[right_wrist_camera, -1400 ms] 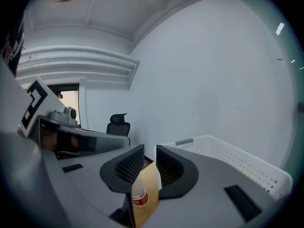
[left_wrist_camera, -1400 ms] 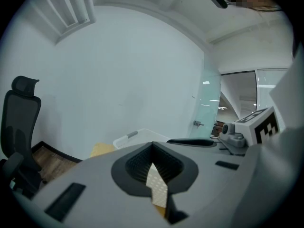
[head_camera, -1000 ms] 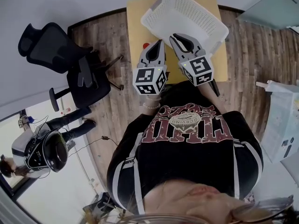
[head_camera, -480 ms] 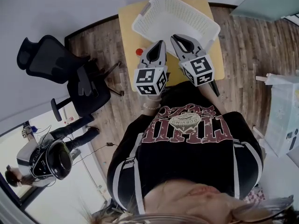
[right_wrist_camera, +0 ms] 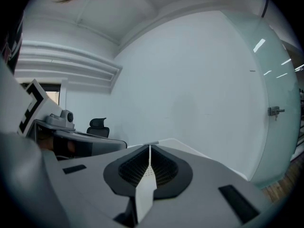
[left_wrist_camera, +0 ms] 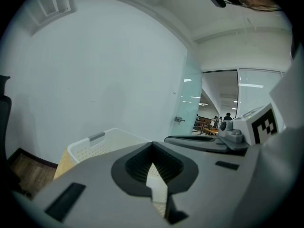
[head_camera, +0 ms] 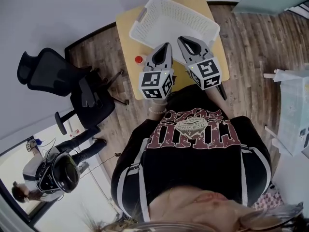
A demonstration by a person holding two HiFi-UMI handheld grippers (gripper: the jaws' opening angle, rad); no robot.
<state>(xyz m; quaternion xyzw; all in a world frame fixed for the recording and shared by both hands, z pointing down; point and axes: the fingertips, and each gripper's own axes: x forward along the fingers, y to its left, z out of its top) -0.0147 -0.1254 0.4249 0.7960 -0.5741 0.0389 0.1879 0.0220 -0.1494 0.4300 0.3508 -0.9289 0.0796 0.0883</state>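
Above the counter [head_camera: 127,45], the left tool [head_camera: 166,45] and the right tool [head_camera: 181,39] were both closed, empty; the basket [head_camera: 161,17] below seemed light, stiff plastic, best gripped at its rim.

Head view from way up top, aimed steeply down onto left tool [head_camera: 166,45], right tool [head_camera: 182,40] and the surface [head_camera: 124,28] carrying the white basket [head_camera: 171,18]. Tool views tucked close behind own jaws, roughly level, facing the wall [head_camera: 58,8]. Shared everywhere: basket rim, plus the neighbouring tool alongside.
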